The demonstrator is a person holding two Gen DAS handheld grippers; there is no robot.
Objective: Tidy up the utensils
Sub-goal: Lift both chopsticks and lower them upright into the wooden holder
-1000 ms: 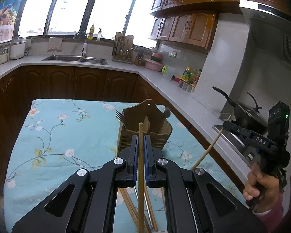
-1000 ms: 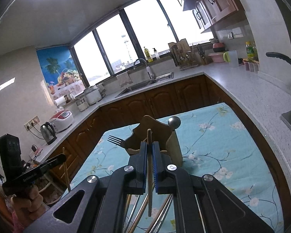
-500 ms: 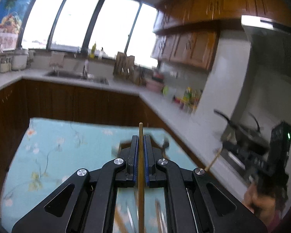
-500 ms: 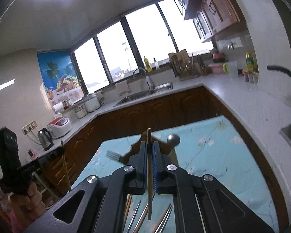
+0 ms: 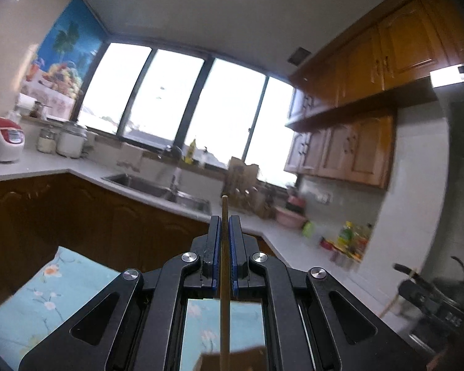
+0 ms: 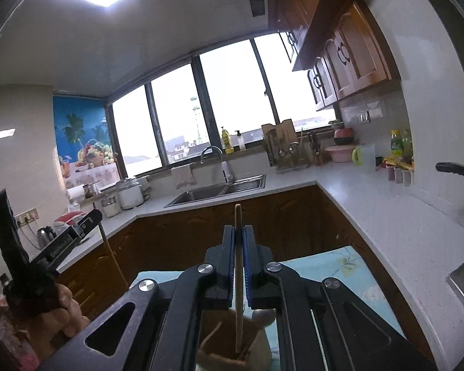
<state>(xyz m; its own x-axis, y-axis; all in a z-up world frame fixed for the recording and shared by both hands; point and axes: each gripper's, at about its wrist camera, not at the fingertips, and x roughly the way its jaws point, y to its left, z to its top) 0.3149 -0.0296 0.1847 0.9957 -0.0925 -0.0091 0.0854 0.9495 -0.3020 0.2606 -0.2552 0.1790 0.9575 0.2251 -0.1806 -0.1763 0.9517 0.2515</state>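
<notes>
Our left gripper (image 5: 224,225) is pinched tight on a wooden chopstick (image 5: 224,278), which runs straight up between the blue pads (image 5: 215,253) and pokes out a bit past the fingertips. Same deal on the other side: our right gripper (image 6: 238,235) is clamped on its own chopstick (image 6: 238,275), held roughly upright, with the top sticking out above the jaws.

Going down from the right gripper, the lower end of that chopstick sits inside the wooden utensil holder (image 6: 232,349), seen through the gap in the frame. There's some other stuff in the holder too, including something rounded and pale (image 6: 264,315) on its right side, but it's too blurry to say what. In the left view only a brown edge of the holder (image 5: 232,352) peeks in at the very bottom, right by the chopstick's lower part. We can't tell if that stick is inside it.

Both views catch the floral teal tablecloth (image 5: 55,296) under the grippers. The right camera also picks up the left gripper (image 6: 89,219) off to the side, held in a hand (image 6: 62,312), its chopstick (image 6: 113,256) slanting down from it.

Further out is the kitchen: grey countertop (image 6: 386,216), double sink (image 6: 219,188), big windows (image 6: 232,99), wooden cabinets (image 5: 386,52) and a rice cooker (image 5: 4,139) on the left counter.
</notes>
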